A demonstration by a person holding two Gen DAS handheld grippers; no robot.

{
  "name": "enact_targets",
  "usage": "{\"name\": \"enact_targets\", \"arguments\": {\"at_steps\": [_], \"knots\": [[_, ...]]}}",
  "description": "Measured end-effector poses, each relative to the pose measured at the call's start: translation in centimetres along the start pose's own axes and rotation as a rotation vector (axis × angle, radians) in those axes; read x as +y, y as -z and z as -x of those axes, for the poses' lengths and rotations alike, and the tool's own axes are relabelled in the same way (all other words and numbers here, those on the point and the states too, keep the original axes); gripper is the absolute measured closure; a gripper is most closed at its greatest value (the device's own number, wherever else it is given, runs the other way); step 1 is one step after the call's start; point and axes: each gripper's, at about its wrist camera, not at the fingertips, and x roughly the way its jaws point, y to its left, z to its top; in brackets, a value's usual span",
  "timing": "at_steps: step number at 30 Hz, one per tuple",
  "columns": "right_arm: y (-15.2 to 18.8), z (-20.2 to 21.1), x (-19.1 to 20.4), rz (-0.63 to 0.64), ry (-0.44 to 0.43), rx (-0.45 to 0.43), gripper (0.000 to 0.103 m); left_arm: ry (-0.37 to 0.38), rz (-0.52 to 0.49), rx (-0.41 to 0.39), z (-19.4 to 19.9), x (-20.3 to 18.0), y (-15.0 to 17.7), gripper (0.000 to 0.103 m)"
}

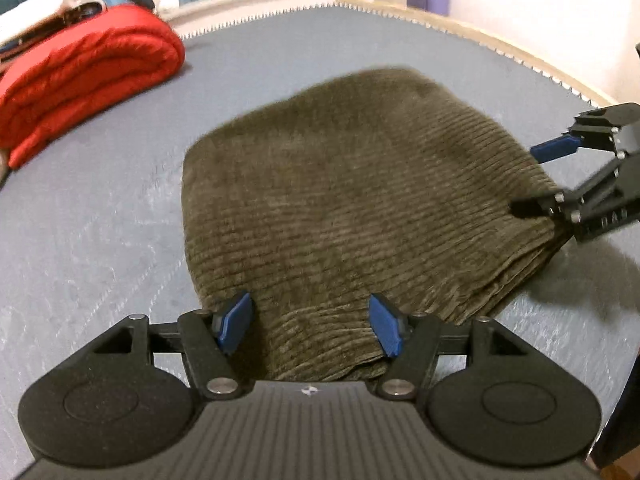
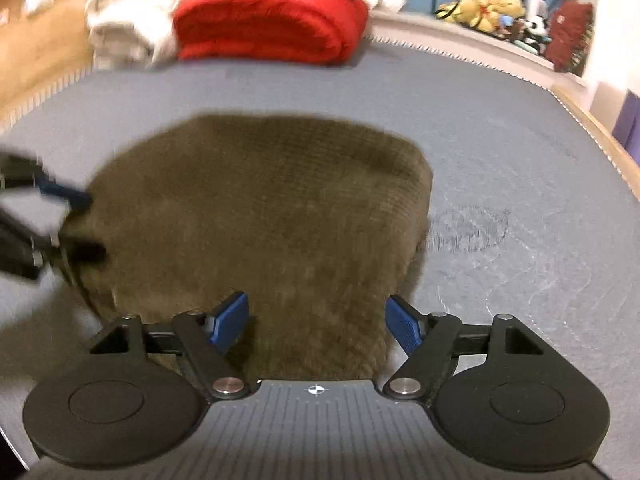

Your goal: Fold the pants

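The left gripper (image 1: 312, 326) stands with its 2 blue pads spread apart over the near edge of the folded olive corduroy pants (image 1: 352, 208), pressing on nothing, and the right gripper (image 2: 318, 326) is likewise spread wide over the same near edge with no cloth pinched. The pants lie flat just ahead of both grippers on the grey mattress (image 1: 100, 220); beyond them, at the far left, sits a folded red blanket (image 1: 84, 76)
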Motion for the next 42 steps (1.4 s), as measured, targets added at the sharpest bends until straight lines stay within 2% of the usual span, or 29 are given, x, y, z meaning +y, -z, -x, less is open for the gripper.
{"name": "enact_targets", "arguments": {"at_steps": [2, 7, 9, 10, 14, 16, 19, 21, 24, 26, 28, 30, 35, 42], "knots": [[0.6, -0.9, 0.6, 0.042, 0.027, 0.051, 0.022, 0.002, 0.000, 0.020, -0.1, -0.1, 0.1, 0.032], [0.1, -0.7, -0.1, -0.046, 0.034, 0.101, 0.020, -0.007, -0.013, 0.014, 0.6, -0.3, -0.1, 0.032], [0.0, -0.2, 0.2, -0.031, 0.061, 0.099, 0.020, -0.022, -0.014, -0.004, 1.1, -0.4, -0.1, 0.027], [-0.2, 0.3, 0.4, -0.022, 0.084, 0.088, 0.020, -0.033, -0.013, -0.023, 1.6, -0.4, -0.1, 0.021], [-0.3, 3.5, 1.2, -0.059, 0.141, -0.017, 0.018, -0.083, 0.017, -0.150, 4.8, -0.8, 0.2, 0.010], [-0.5, 5.6, 1.2, -0.119, 0.135, -0.084, 0.008, -0.088, 0.053, -0.218, 6.6, -1.0, 0.4, 0.002], [-0.6, 8.2, 1.0, -0.233, 0.134, -0.157, 0.005, -0.110, 0.104, -0.293, 8.6, -1.4, 0.6, 0.001], [-0.3, 9.2, 0.9, -0.293, 0.137, -0.188, 0.001, -0.110, 0.122, -0.314, 9.2, -1.8, 0.7, 0.001], [1.2, 9.8, 0.6, -0.342, 0.165, -0.252, 0.001, -0.156, 0.159, -0.288, 9.1, -2.3, 0.6, 0.001], [2.3, 9.0, 0.5, -0.339, 0.214, -0.279, 0.001, -0.132, 0.220, -0.253, 8.7, -2.1, 0.8, 0.001], [2.7, 7.2, 0.4, -0.354, 0.260, -0.209, 0.001, -0.108, 0.309, -0.203, 8.1, -1.4, 1.0, 0.000], [2.7, 6.5, 0.2, -0.391, 0.213, -0.200, 0.001, -0.123, 0.368, -0.145, 7.2, -1.0, 1.3, 0.000], [2.3, 5.2, 1.4, -0.296, 0.195, -0.175, 0.001, -0.173, 0.386, -0.083, 6.0, -1.3, 1.1, 0.000], [1.9, 4.8, 2.4, -0.295, 0.130, -0.130, 0.001, -0.185, 0.386, -0.085, 5.7, -1.5, 0.8, 0.000]]}}
